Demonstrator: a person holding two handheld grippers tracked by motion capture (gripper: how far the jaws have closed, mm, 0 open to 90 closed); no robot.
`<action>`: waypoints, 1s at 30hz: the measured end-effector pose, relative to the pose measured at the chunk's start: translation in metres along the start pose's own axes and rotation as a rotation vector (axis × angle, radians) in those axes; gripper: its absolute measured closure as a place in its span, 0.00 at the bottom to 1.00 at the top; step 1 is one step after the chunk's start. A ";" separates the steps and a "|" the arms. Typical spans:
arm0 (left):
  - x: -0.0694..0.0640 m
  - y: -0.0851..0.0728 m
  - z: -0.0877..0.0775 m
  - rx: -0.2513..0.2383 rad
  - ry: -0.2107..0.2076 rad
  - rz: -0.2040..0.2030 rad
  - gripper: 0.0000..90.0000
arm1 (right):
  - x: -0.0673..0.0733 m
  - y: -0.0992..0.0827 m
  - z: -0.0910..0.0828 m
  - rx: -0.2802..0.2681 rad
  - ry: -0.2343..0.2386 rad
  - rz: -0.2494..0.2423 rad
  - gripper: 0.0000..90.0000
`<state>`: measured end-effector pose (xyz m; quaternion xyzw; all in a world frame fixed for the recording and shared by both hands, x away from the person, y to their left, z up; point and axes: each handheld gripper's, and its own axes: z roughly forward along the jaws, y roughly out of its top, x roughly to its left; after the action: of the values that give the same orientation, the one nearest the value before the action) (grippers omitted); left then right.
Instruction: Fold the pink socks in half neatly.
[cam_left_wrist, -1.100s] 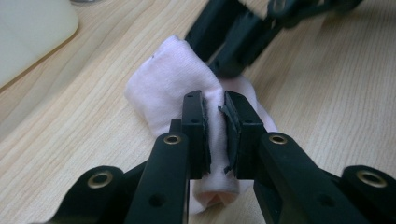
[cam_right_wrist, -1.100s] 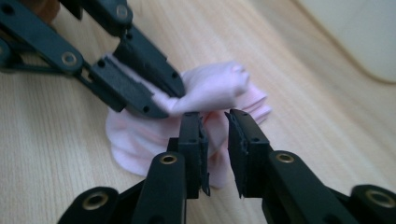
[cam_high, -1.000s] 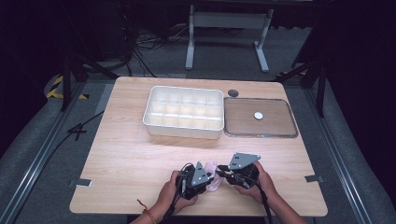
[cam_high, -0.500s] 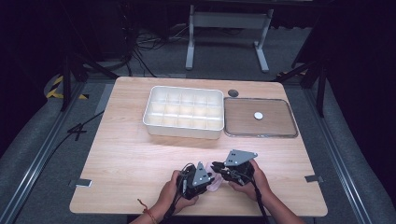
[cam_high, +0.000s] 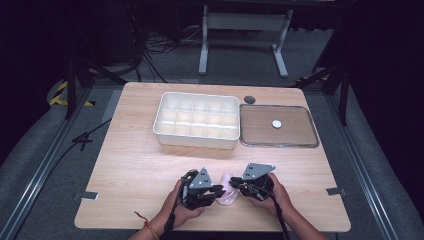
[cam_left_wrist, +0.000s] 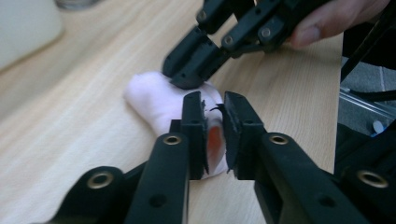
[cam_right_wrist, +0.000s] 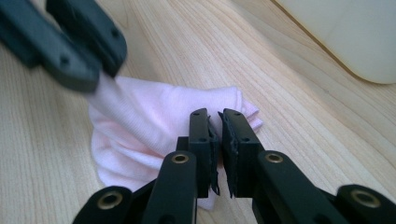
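In the high view, the two grippers meet low in the frame, just below centre, over a light wooden table (cam_high: 135, 165). The left gripper (cam_high: 216, 192) sits at lower centre-left, the right gripper (cam_high: 236, 187) just to its right, and a small pale pink sock (cam_high: 228, 194) lies bunched on the table between them, touched by both. Higher in the frame stands a white compartment tray (cam_high: 196, 120), with a shallow metal-rimmed tray (cam_high: 278, 126) beside it on the right that holds a small white disc (cam_high: 276, 123). A dark round knob (cam_high: 249, 99) lies on the table just above that rim.

In the left gripper view, the left gripper (cam_left_wrist: 214, 133) rises from the bottom centre with its jaws nearly together, pinching the near end of the pink sock (cam_left_wrist: 156, 100); a reddish patch of fabric shows in the narrow gap. The sock runs from the jaws toward the upper left. The right gripper (cam_left_wrist: 187, 77) comes down from the top right (a fingertip shows behind it) and clamps the sock's far end.

In the right gripper view, the right gripper (cam_right_wrist: 217, 144) stands at bottom centre, its jaws drawn to a thin slit with the sock's edge caught between them. The sock (cam_right_wrist: 154, 126) spreads left and up from the jaws in soft folds. At upper left the left gripper (cam_right_wrist: 100, 77) grips and lifts a corner of the fabric. The white tray's wall (cam_right_wrist: 355, 37) shows in the upper right corner.
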<state>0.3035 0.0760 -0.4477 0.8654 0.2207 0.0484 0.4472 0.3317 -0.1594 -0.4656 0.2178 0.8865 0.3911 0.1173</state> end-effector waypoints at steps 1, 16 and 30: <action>0.000 0.000 0.000 0.000 0.000 0.000 0.91 | 0.000 0.000 0.000 -0.003 0.000 -0.005 0.92; -0.014 -0.013 0.025 0.073 -0.003 0.109 0.93 | 0.002 -0.001 -0.001 -0.001 -0.004 -0.020 0.92; -0.016 -0.015 0.026 0.065 0.003 0.142 0.93 | 0.007 0.006 -0.011 -0.062 -0.056 -0.058 0.96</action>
<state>0.2911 0.0575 -0.4735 0.8930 0.1608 0.0744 0.4138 0.3229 -0.1594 -0.4537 0.1992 0.8762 0.4086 0.1600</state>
